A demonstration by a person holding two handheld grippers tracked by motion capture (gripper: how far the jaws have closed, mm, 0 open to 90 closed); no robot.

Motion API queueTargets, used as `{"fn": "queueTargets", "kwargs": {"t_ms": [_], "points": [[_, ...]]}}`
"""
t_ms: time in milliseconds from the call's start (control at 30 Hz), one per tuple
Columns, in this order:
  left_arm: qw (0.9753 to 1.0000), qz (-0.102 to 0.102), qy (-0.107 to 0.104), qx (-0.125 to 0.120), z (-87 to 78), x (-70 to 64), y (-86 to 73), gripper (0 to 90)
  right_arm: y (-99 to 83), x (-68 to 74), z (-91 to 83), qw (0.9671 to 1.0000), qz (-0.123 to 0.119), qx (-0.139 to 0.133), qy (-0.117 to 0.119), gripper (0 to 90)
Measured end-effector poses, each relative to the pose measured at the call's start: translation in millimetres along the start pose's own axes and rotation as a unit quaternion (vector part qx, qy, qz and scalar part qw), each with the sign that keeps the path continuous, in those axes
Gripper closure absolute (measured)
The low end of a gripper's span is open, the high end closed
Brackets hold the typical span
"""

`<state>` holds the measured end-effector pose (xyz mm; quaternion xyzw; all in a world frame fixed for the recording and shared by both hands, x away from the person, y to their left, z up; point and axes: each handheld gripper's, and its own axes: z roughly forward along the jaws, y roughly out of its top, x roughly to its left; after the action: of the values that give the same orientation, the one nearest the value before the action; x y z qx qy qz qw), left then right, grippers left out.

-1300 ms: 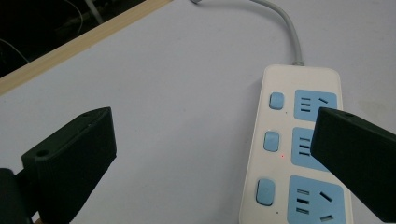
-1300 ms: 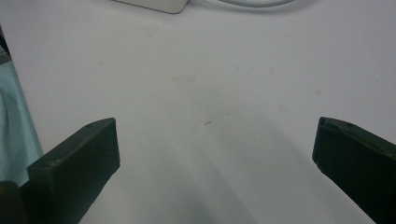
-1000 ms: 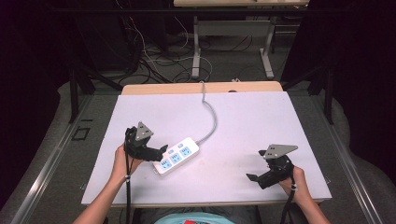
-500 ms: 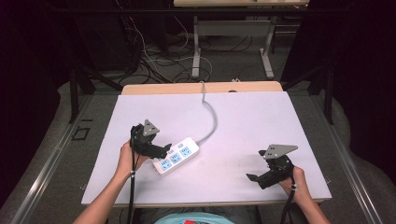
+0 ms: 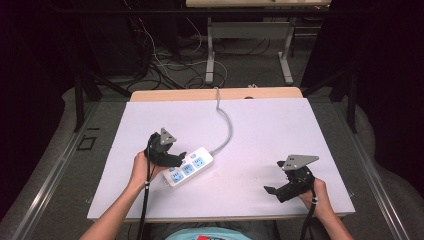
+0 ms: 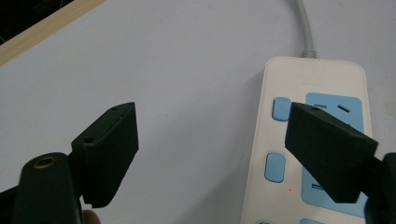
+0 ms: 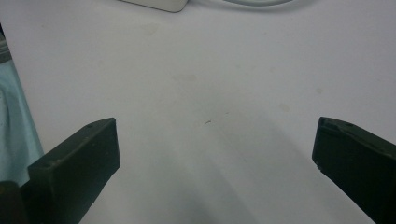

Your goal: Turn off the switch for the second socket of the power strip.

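Observation:
A white power strip (image 5: 188, 166) with blue sockets lies on the white table (image 5: 260, 125), left of centre. Its grey cable (image 5: 227, 127) runs to the far edge. My left gripper (image 5: 175, 157) hangs open right over the strip's left end. In the left gripper view the strip (image 6: 289, 93) shows blue switches, and one black jaw hovers above its sockets while the other is over bare table; the left gripper (image 6: 212, 154) holds nothing. My right gripper (image 5: 274, 192) stands open near the front right, and in the right gripper view the right gripper (image 7: 215, 161) is over bare table.
A wooden strip (image 5: 190, 94) edges the table's far side. Beyond it are table legs (image 5: 210, 50) and loose cables (image 5: 165, 65) on the floor. A corner of the power strip (image 7: 159, 4) and its cable (image 7: 252, 3) show at the top of the right gripper view.
My left gripper has moved right, from beside the power strip's left end to over it. The right gripper has stayed still.

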<state>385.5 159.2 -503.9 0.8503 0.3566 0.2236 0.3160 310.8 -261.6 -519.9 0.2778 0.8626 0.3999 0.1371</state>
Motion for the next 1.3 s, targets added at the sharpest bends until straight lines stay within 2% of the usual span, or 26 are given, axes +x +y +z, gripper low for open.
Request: {"fn": "queueTargets", "kwargs": {"t_ms": [67,167,267,400,433,500,600,700,833,933,1000,1100,1300], "points": [[0.9999,-0.001,-0.012,-0.003,-0.6,-0.3,-1.0,30.1,0.1,-0.1,-0.2,1.0,-0.003,0.0,-0.001,0.4],[0.9998,0.011,-0.018,-0.005,0.4,-2.1,-2.3,41.3,0.0,0.2,0.1,1.0,0.001,0.0,0.0,0.4],[0.9995,0.019,-0.025,-0.003,0.8,-5.6,-3.2,46.5,-0.1,0.0,-0.3,1.0,0.001,0.001,0.003,0.4],[0.999,0.029,-0.034,-0.011,0.8,-8.3,-5.0,59.4,-0.2,0.0,-0.3,1.0,0.001,0.001,0.002,0.4],[0.9989,0.029,-0.034,-0.012,0.7,-8.6,-5.5,66.2,-0.2,0.0,-0.4,1.0,0.0,0.001,0.002,0.4],[0.9986,0.028,-0.042,-0.013,-0.5,-8.6,-6.6,69.4,-0.2,0.2,-0.5,1.0,0.0,0.0,-0.001,0.4],[0.9982,0.027,-0.049,-0.023,-2.4,-7.3,-7.4,85.3,-0.4,0.3,-0.9,1.0,-0.001,-0.001,0.002,0.4],[0.9975,0.024,-0.063,-0.023,-4.9,-7.0,-8.4,89.5,-0.3,0.0,-1.2,1.0,-0.003,-0.002,0.001,0.4],[0.9968,0.03,-0.07,-0.025,-5.9,-5.7,-9.4,89.9,-0.2,0.4,-0.3,1.0,-0.001,-0.001,-0.003,0.6],[0.9967,0.026,-0.074,-0.024,-4.2,-5.7,-10.7,89.9,0.0,0.4,-0.2,1.0,-0.001,0.002,0.0,0.6],[0.9965,0.02,-0.079,-0.02,-2.9,-6.3,-11.6,89.8,0.0,0.1,0.0,1.0,-0.003,0.001,0.0,0.6],[0.9962,0.029,-0.08,-0.015,-1.0,-5.8,-11.9,89.8,-0.3,0.5,0.4,1.0,-0.003,-0.001,-0.002,0.7],[0.9952,0.034,-0.091,0.004,2.8,-9.1,-13.3,89.8,0.2,0.1,0.6,1.0,-0.008,0.006,0.0,0.7]]}}
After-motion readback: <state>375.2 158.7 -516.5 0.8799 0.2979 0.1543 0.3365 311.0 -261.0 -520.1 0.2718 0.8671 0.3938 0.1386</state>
